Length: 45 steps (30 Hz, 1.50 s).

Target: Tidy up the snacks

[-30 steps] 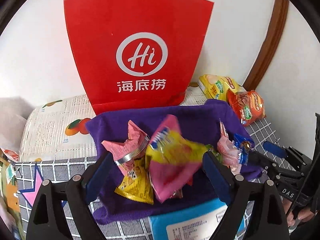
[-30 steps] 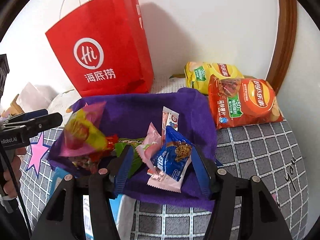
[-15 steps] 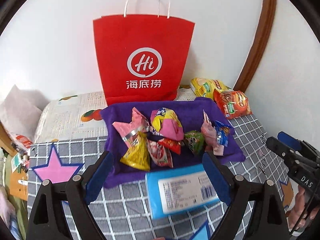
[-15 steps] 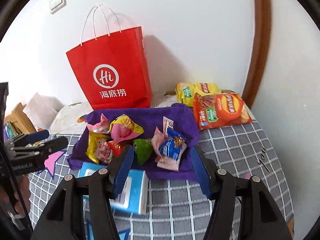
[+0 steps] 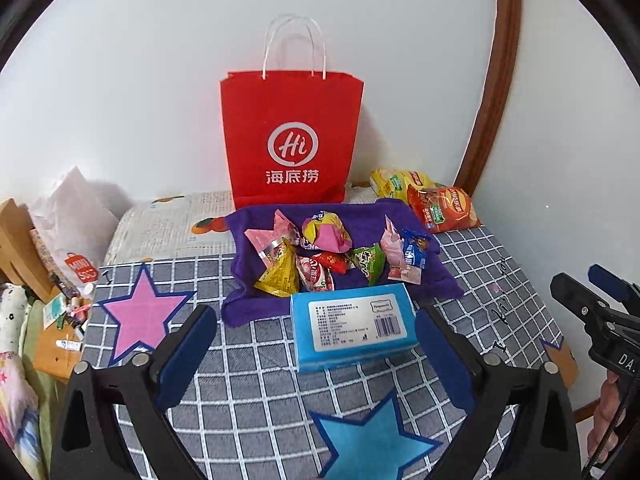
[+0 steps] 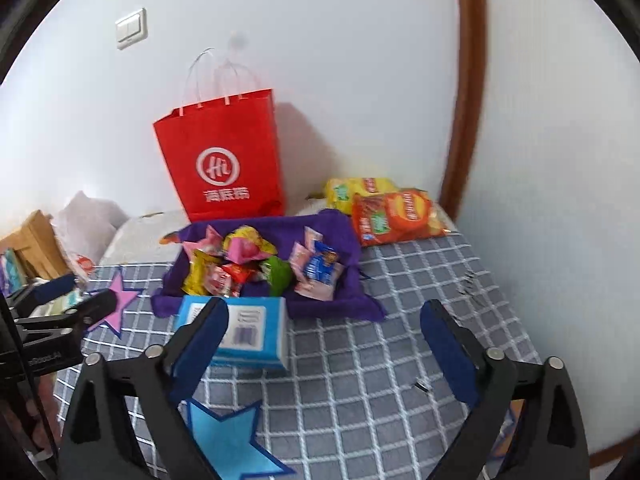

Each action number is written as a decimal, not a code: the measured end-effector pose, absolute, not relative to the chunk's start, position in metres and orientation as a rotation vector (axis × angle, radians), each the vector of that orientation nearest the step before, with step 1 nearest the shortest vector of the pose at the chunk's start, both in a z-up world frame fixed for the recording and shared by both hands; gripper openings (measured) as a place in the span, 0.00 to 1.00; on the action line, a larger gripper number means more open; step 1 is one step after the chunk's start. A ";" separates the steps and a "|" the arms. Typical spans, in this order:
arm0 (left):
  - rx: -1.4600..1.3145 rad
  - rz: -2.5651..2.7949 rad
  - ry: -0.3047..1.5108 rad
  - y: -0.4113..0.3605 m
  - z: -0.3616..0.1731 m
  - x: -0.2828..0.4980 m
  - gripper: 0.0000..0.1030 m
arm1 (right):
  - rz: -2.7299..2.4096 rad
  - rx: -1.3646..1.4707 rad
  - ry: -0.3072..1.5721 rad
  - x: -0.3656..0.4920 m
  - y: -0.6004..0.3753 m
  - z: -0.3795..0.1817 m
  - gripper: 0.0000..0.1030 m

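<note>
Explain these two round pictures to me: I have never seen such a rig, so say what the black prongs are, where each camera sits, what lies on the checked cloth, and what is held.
No robot here: a person holds a two-finger gripper in each hand, each with a fisheye camera looking along its fingers. The black prongs with blue pads are those fingers. One picture looks out from the left gripper, the other from the right gripper; each glimpses the other at its edge.

On the checked cloth lies a purple towel piled with small snack packets. A blue box lies in front of it, a red paper bag stands behind, and two chip bags lie to the right.

Both grippers are open, their jaws having just widened, and hold nothing.
</note>
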<state>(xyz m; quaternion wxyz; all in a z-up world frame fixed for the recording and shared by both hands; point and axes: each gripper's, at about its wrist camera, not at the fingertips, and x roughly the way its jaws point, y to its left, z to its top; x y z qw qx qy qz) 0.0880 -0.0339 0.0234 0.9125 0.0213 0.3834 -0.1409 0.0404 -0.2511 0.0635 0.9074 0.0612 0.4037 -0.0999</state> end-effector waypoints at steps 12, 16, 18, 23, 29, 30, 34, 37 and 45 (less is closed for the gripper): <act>0.051 -0.270 0.710 -0.030 0.049 0.042 0.99 | -0.268 0.173 0.809 -0.011 -0.260 0.087 0.94; 0.055 -0.274 0.706 -0.031 0.051 0.034 0.99 | -0.266 0.162 0.802 -0.019 -0.258 0.092 0.94; 0.053 -0.273 0.703 -0.031 0.052 0.031 0.99 | -0.267 0.159 0.799 -0.021 -0.257 0.094 0.94; 0.053 -0.270 0.700 -0.032 0.053 0.025 0.99 | -0.267 0.154 0.789 -0.027 -0.255 0.098 0.94; 0.050 -0.266 0.697 -0.031 0.055 0.020 0.99 | -0.267 0.152 0.784 -0.030 -0.253 0.100 0.94; 0.051 -0.268 0.697 -0.031 0.055 0.020 0.99 | -0.266 0.154 0.782 -0.031 -0.252 0.100 0.94; 0.051 -0.267 0.696 -0.031 0.055 0.020 0.99 | -0.266 0.154 0.781 -0.033 -0.252 0.101 0.94; 0.050 -0.266 0.694 -0.031 0.056 0.018 0.99 | -0.267 0.159 0.780 -0.034 -0.252 0.102 0.94; 0.054 -0.265 0.699 -0.032 0.057 0.016 0.99 | -0.272 0.162 0.778 -0.037 -0.253 0.103 0.94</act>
